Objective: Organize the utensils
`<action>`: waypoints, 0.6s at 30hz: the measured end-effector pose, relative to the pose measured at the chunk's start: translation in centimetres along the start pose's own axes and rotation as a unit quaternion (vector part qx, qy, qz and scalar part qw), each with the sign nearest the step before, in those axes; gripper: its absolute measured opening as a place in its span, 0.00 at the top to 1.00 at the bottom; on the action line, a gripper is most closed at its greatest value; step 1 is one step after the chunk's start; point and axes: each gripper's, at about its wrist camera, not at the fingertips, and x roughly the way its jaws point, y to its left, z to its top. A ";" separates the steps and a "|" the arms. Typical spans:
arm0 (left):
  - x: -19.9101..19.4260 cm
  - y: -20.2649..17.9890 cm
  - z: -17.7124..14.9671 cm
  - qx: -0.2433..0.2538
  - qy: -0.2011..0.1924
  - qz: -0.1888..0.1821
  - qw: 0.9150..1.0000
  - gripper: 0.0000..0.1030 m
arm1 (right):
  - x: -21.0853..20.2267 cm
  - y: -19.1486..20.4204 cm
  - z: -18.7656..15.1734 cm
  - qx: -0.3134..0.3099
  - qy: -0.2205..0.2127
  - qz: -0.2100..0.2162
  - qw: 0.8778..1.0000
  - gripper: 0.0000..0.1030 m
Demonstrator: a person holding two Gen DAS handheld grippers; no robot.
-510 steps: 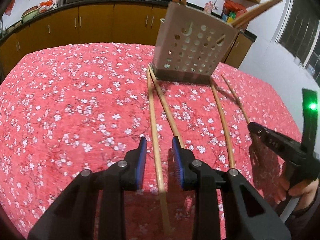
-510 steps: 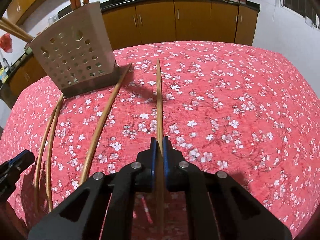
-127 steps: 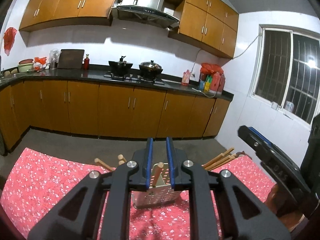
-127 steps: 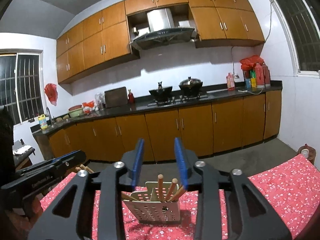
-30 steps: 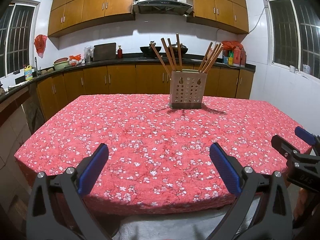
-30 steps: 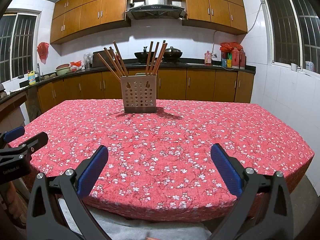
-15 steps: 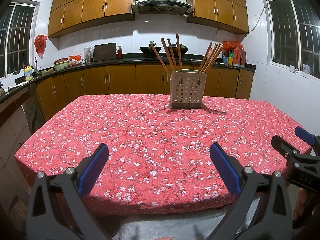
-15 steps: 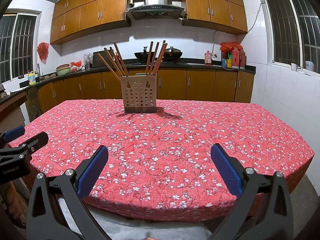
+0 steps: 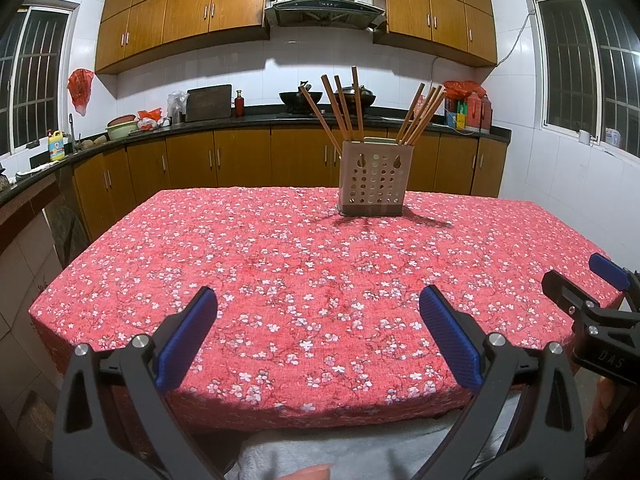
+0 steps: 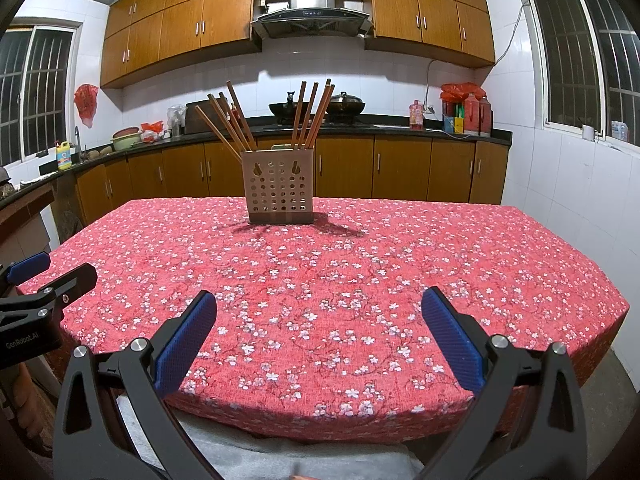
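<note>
Both tools (image 9: 318, 328) (image 10: 320, 330) gape empty; only the left view shows a fingertip (image 9: 314, 472).

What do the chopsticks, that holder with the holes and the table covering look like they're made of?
Chopsticks: likely wood or bamboo, matte brown, slim straight sticks.
Holder: probably moulded plastic, matte beige with even punched holes and a darker base; metal can't be ruled out.
Table covering: fabric, crinkled red weave printed with white blossoms, draping over the edge.

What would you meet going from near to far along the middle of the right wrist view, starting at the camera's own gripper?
right gripper → red floral tablecloth → perforated utensil holder with its chopsticks → wooden base cabinets → black countertop → range hood
</note>
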 end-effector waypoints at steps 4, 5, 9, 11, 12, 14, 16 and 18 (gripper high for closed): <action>0.0 0.0 0.0 0.000 0.000 -0.001 1.000 0.04 | 0.0 0.0 -0.1 0.000 0.001 0.001 1.000 0.02; 0.0 0.0 0.0 0.000 0.000 -0.001 1.000 0.04 | 0.0 0.0 -0.1 0.000 0.001 0.001 1.000 0.02; 0.0 -0.1 0.0 0.000 0.001 0.000 1.000 0.04 | -0.1 0.0 -0.1 0.000 0.000 0.001 1.000 0.02; 0.0 -0.1 0.0 0.000 0.001 0.000 1.000 0.04 | 0.0 0.0 0.0 0.000 0.001 0.001 1.000 0.02; 0.0 -0.1 0.0 0.000 0.001 -0.001 1.000 0.04 | 0.0 0.0 0.0 0.000 0.001 0.001 1.000 0.02; 0.0 -0.1 0.0 0.000 0.001 0.000 1.000 0.04 | 0.0 0.0 0.0 0.000 0.001 0.000 1.000 0.02; 0.0 -0.1 0.0 0.000 0.001 0.000 1.000 0.04 | -0.1 0.0 0.0 0.000 0.001 0.000 1.000 0.02; 0.0 -0.1 0.0 0.000 0.001 0.000 1.000 0.04 | -0.1 0.0 0.0 0.000 0.001 0.000 1.000 0.02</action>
